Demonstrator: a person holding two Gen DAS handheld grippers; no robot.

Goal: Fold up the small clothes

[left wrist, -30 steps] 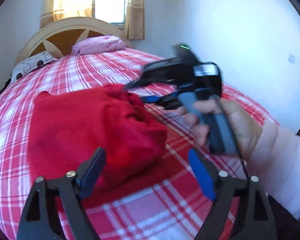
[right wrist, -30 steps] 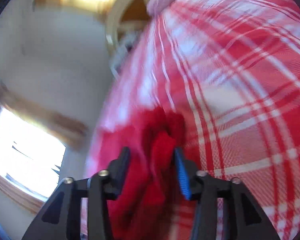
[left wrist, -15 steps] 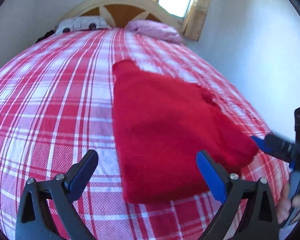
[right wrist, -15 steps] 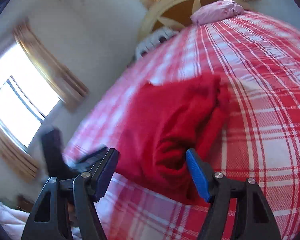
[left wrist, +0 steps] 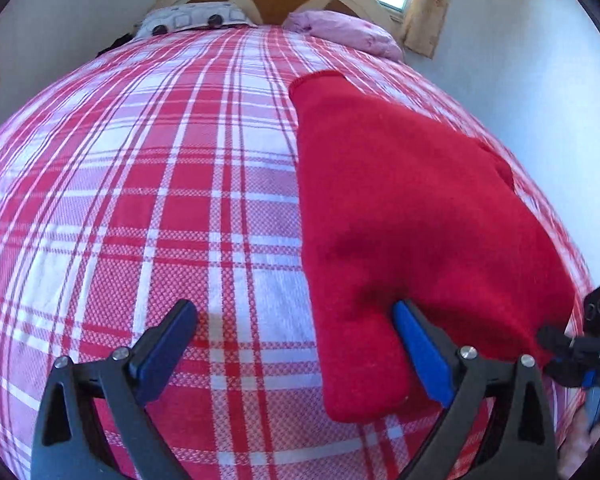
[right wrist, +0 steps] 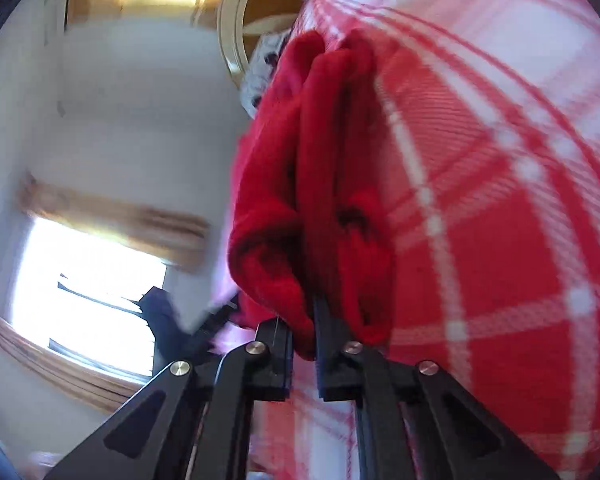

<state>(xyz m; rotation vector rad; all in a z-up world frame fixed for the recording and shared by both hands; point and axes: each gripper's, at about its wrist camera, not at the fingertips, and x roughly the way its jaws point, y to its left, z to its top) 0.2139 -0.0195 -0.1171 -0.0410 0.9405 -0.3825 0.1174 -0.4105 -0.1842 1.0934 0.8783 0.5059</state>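
Right claw (right wrist: 302, 344) clamped on red garment (left wrist: 412, 216) edge; left claw (left wrist: 292, 344) spread wide at its near corner, ungripped. Next: left pinches corner, fold.

The left hand-held gripper (left wrist: 296, 344) has black triangular arms, silver screws and blue finger pads (left wrist: 420, 354). The right hand-held gripper (right wrist: 302, 340) looks the same.

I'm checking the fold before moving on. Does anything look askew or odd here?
Nothing is damaged. The red garment lies smooth on the plaid bedspread, but its right edge is bunched in the shut right hand-held gripper. The left hand-held gripper is open, with one finger over the near hem.
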